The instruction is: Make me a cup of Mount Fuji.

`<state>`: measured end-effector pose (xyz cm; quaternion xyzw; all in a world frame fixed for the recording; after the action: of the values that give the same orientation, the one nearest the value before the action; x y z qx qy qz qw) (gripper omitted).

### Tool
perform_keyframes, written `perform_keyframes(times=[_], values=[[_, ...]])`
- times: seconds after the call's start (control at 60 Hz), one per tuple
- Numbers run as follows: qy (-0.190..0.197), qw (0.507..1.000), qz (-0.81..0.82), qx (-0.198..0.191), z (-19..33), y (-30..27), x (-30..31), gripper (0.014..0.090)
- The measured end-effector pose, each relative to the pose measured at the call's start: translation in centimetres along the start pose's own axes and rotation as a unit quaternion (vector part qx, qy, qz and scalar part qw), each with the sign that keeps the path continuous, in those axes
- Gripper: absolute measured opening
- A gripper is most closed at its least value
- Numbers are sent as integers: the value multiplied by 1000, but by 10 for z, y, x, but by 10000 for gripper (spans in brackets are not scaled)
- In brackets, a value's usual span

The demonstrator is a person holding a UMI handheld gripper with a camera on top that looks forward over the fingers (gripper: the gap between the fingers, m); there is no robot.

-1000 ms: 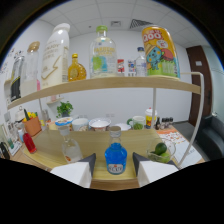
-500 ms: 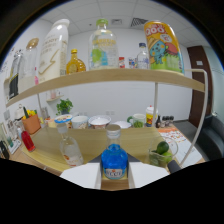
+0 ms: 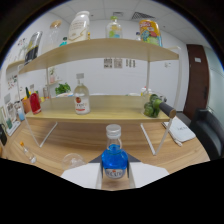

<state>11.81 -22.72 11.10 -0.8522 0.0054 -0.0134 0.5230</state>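
Note:
A small clear bottle of blue liquid [image 3: 114, 161] with a clear cap stands upright between my gripper's [image 3: 115, 176] two white fingers [image 3: 82, 175], which press on its sides. It hangs in front of the wooden table, well short of the two-tier wooden shelf [image 3: 100, 114]. On the lower shelf board beyond the fingers stands a clear bottle with a red label [image 3: 82, 100]. The upper board carries a white jug [image 3: 80, 26], a clear bottle [image 3: 114, 27] and a colourful carton [image 3: 148, 31].
An upturned glass [image 3: 73, 160] sits on the table just left of the fingers. A red container [image 3: 35, 102] and a green bunch [image 3: 152, 106] occupy the lower board's ends. A black chair [image 3: 210, 135] and papers [image 3: 180, 131] lie to the right.
The gripper has pulled back and down from the shelf, and the blue bottle has come along between the fingers. The shelf now looks farther off.

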Motion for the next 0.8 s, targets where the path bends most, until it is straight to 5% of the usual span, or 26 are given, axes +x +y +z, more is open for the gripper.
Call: perform_keyframes(times=[0.25, 0.533, 0.8], values=[[69, 953, -294, -12, 9, 9, 11, 358], [128, 763, -633, -23, 17, -4, 13, 357], [148, 629, -757, -93, 24, 1, 17, 357]])
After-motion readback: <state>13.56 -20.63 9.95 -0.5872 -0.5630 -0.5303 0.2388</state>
